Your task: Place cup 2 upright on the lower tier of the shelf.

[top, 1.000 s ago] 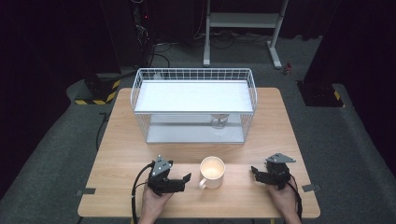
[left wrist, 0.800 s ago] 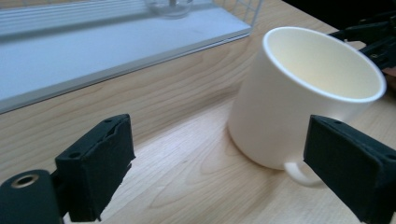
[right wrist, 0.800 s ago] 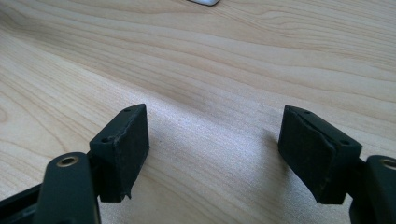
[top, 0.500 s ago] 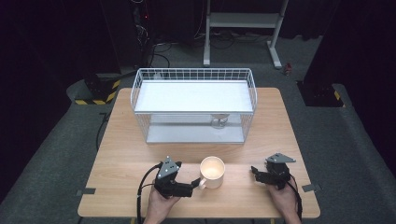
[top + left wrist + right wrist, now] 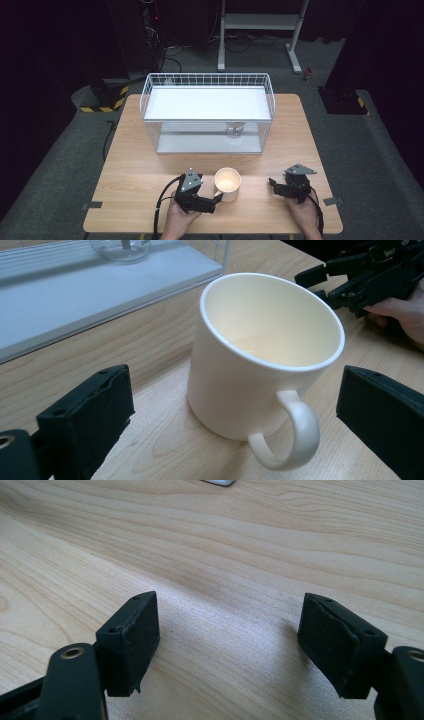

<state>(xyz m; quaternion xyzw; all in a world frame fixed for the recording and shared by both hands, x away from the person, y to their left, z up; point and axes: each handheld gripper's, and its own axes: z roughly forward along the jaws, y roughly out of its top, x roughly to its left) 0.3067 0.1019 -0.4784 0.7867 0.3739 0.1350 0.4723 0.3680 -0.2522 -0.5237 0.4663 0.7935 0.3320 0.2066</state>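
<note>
Wooden table (image 5: 150, 170), left gripper (image 5: 216, 200) now closer to mug (image 5: 227, 184), jaws just widened around handle, untouched

One mug (image 5: 227, 183), one wire basket (image 5: 207, 112), one glass (image 5: 234, 130), two tools, one table (image 5: 130, 170)

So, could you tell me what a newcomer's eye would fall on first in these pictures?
Probably the cream mug, upright near the front edge of the wooden table, its handle turned towards the left gripper, whose jaws have just been opening and flank the mug without touching. Next, the white wire basket at the back, with a glass piece under its shelf. The right gripper rests open to the mug's right.
</note>
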